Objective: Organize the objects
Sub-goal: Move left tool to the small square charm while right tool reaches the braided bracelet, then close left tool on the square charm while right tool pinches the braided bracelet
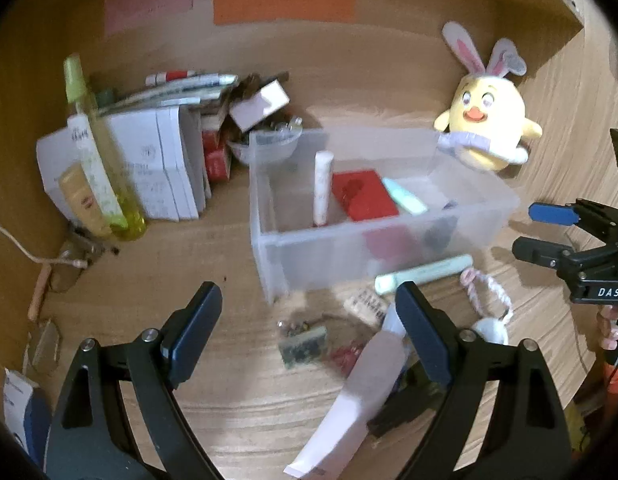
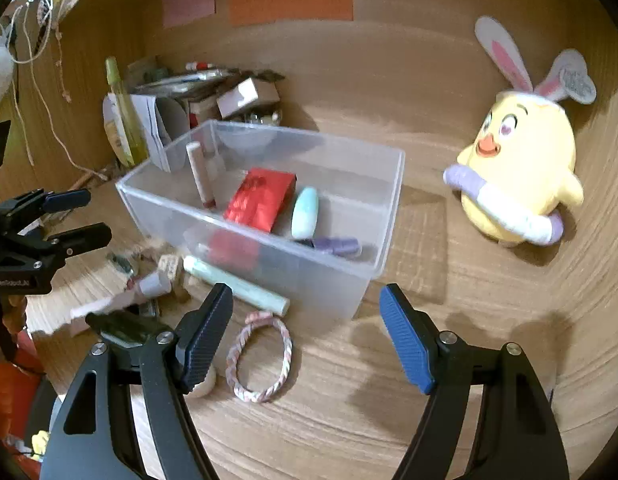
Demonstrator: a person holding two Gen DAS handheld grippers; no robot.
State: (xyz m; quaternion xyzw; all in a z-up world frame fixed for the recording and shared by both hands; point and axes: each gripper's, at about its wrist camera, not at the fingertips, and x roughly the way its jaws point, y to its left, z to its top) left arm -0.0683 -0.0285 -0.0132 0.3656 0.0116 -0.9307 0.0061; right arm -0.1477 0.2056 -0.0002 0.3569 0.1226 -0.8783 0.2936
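The left gripper [image 1: 309,332] stands wide open and holds nothing; the right gripper [image 2: 305,336] is also open and empty. The clear plastic bin [image 2: 383,216] sits in the middle of the frame, already holding a red box [image 2: 261,200]. In front of it, lower centre, lie a mint-green tube [image 2: 237,286] and a braided hair tie [image 2: 259,356] on the wooden desk [image 2: 389,420]. The small things lie close together, so I think the fingers may push the tube against the bin wall, or catch two items at once

Bare wood [image 2: 449,320] right of bin [image 2: 385,216]; clutter [image 2: 157,280] left.
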